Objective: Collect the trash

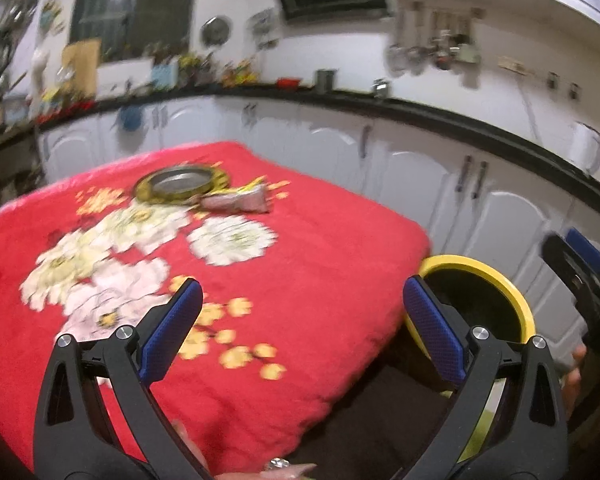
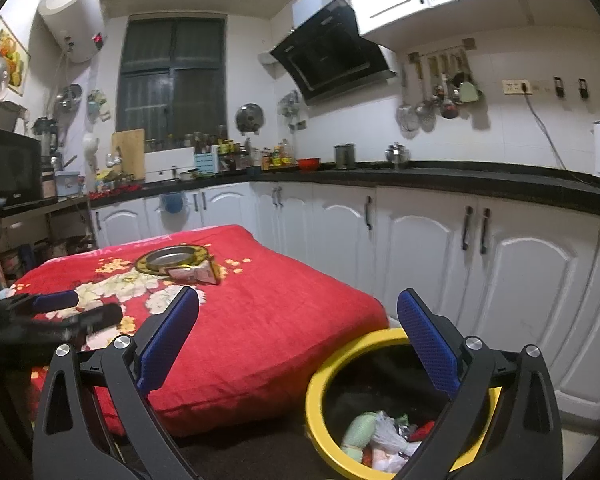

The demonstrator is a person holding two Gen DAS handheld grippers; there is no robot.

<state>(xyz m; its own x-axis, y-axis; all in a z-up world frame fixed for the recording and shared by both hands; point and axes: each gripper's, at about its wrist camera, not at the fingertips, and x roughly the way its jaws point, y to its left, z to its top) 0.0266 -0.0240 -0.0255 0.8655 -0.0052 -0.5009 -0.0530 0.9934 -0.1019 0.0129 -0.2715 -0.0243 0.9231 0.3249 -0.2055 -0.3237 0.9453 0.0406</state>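
On the red cloth (image 1: 300, 280), near its far edge, lies the wrapper (image 1: 236, 201), a crumpled pinkish packet with yellow trim, touching or just overlapping the rim of the dish (image 1: 180, 184); seen from the right wrist the wrapper (image 2: 198, 273) sits at the dish's (image 2: 172, 260) near side. Beside the cloth's right corner stands the bin (image 1: 512, 300), yellow-rimmed; its inside (image 2: 384, 436) already holds bags and scraps.

Both tools are empty: the left gripper (image 1: 302, 320) hangs over the cloth with its jaws spread wide, well short of the wrapper; the right gripper (image 2: 298, 328) is also spread wide, hovering above the bin's near rim with nothing between its pads (image 2: 428, 344).

By the look of it the wrapper is thin film: very light, soft, likely slick, and it will crush rather than resist; it may also spring or slide off smooth pads. A pinch across its bunched middle, or on the twisted end away from the dish, seems the safest hold; coming in low risks snagging the plush cloth or nudging the dish, so the pads should close on the raised crumple only.
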